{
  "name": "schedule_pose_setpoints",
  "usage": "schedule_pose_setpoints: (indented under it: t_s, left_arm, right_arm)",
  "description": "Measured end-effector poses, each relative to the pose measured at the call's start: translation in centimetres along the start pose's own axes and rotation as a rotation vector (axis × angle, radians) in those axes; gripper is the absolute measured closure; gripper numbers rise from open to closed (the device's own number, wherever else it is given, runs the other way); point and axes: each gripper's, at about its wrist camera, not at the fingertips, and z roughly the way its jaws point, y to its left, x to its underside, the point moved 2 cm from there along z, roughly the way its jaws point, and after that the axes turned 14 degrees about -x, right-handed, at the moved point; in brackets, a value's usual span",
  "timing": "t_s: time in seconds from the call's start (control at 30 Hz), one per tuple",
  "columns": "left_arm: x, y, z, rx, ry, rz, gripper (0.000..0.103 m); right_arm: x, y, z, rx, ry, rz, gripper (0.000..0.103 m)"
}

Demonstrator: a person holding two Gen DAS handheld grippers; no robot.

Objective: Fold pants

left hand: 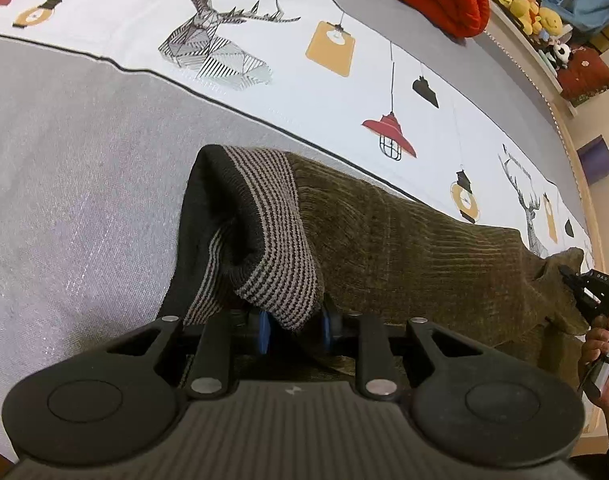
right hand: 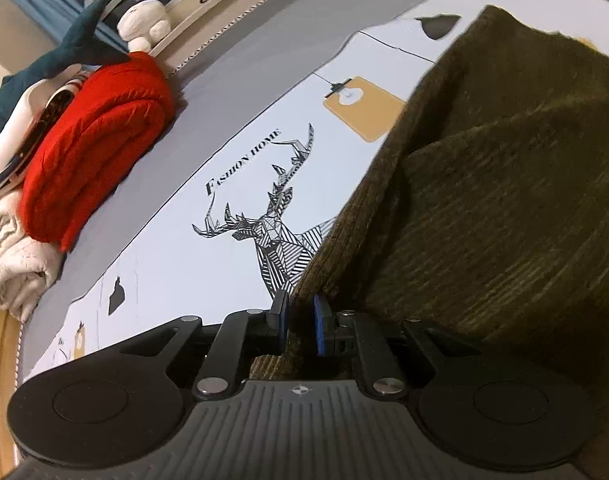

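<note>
olive-green corduroy pants (left hand: 404, 240) lie across a bed (left hand: 64, 184), over the seam where the grey cover meets a white printed band with deer and lamp motifs. the left gripper (left hand: 295, 326) is clamped on the striped knit waistband (left hand: 272, 240), its blue-padded fingers (left hand: 264, 330) pinching the turned-over cuff of fabric and holding it raised off the cover. at the far end of the pants from the waistband, the right gripper (right hand: 300, 326), held in a person's hand (left hand: 606, 360), is clenched on an edge of the corduroy, which passes between its fingers (right hand: 319, 326) and is lifted into a peak. beyond the pants, toward the head of the bed, a red quilted bundle (right hand: 96, 148) rests on the grey cover beside folded white fabric (right hand: 12, 264). yellow plush toys (left hand: 532, 8) sit on a ledge past the bed's edge.
</note>
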Motion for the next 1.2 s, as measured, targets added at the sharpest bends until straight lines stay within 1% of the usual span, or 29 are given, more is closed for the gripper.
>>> schedule_pose_setpoints:
  t_s: [0.07,0.17,0.27,0.33,0.4,0.47,0.53,0.6,0.63,0.67,0.7,0.73,0.77,0.8,0.83,0.87,0.93,0.97,1.0,1.07,1.17,1.2]
  left_arm:
    - [0.1,0.0,-0.4,0.0,-0.01,-0.007,0.077]
    - [0.2,0.0,-1.2,0.002,-0.03,-0.024,0.08]
    - [0.3,-0.1,-2.3,0.0,-0.062,-0.034,0.082]
    - [0.6,-0.1,-3.3,-0.009,-0.097,-0.027,0.084]
    - [0.8,0.2,-4.2,-0.017,-0.127,-0.029,0.085]
    - [1.0,1.0,-5.3,-0.007,-0.148,-0.04,0.086]
    - [1.2,1.9,-6.2,0.002,-0.159,-0.047,0.086]
    - [1.6,3.0,-6.4,-0.007,-0.133,-0.036,0.086]
    - [1.8,3.4,-6.0,-0.013,-0.098,-0.021,0.085]
    - [2.1,3.8,-5.5,-0.015,-0.058,-0.014,0.084]
    - [2.4,4.4,-4.9,-0.012,-0.024,-0.024,0.083]
    - [2.6,4.8,-4.5,-0.017,-0.013,-0.039,0.078]
    - [2.6,5.3,-4.4,-0.037,-0.025,-0.05,0.074]
    - [2.5,5.7,-4.5,-0.054,-0.05,-0.062,0.071]
    - [2.3,6.1,-4.6,-0.064,-0.074,-0.077,0.061]
    - [2.1,6.5,-4.8,-0.075,-0.095,-0.093,0.054]
    - [1.5,6.6,-5.5,-0.121,-0.158,-0.113,0.054]
    - [1.2,6.4,-5.8,-0.132,-0.185,-0.113,0.054]
    - [1.0,6.2,-6.1,-0.136,-0.209,-0.11,0.054]
    - [0.5,5.6,-6.0,-0.122,-0.223,-0.107,0.054]
    - [0.0,4.6,-5.5,-0.118,-0.22,-0.089,0.054]
    - [-0.2,4.1,-5.4,-0.116,-0.222,-0.082,0.054]
  right_arm:
    - [0.0,0.3,-0.5,0.005,-0.002,-0.032,0.1]
    - [-0.3,0.3,-2.5,-0.013,-0.012,-0.025,0.101]
    - [-0.7,0.8,-5.9,-0.057,-0.023,-0.088,0.101]
    - [-0.7,0.8,-8.1,-0.084,-0.004,-0.135,0.101]
    - [-0.2,0.7,-10.5,-0.131,0.041,-0.178,0.101]
    - [0.6,0.3,-12.6,-0.178,0.104,-0.241,0.101]
    - [2.0,-0.3,-14.2,-0.216,0.198,-0.301,0.101]
    - [3.8,-1.5,-15.1,-0.231,0.337,-0.342,0.101]
    - [5.0,-2.3,-15.2,-0.225,0.421,-0.356,0.102]
    - [5.8,-2.8,-15.3,-0.217,0.487,-0.372,0.103]
    - [6.9,-3.3,-15.5,-0.197,0.554,-0.409,0.103]
    - [7.5,-3.5,-15.7,-0.176,0.58,-0.439,0.102]
    - [7.5,-4.0,-16.0,-0.151,0.588,-0.456,0.1]
    - [7.1,-4.2,-16.4,-0.139,0.57,-0.445,0.098]
    - [6.1,-4.5,-16.8,-0.135,0.527,-0.416,0.098]
    - [4.9,-4.8,-17.1,-0.133,0.47,-0.38,0.098]
    - [2.9,-5.5,-17.9,-0.109,0.346,-0.312,0.098]
    - [1.9,-5.9,-18.1,-0.089,0.281,-0.279,0.098]
    - [0.8,-6.3,-18.3,-0.063,0.212,-0.242,0.097]
    - [-0.7,-6.8,-18.2,-0.02,0.126,-0.19,0.096]
    - [-1.8,-6.7,-16.5,0.032,0.086,-0.174,0.092]
    - [-2.0,-6.5,-15.7,0.05,0.08,-0.179,0.088]
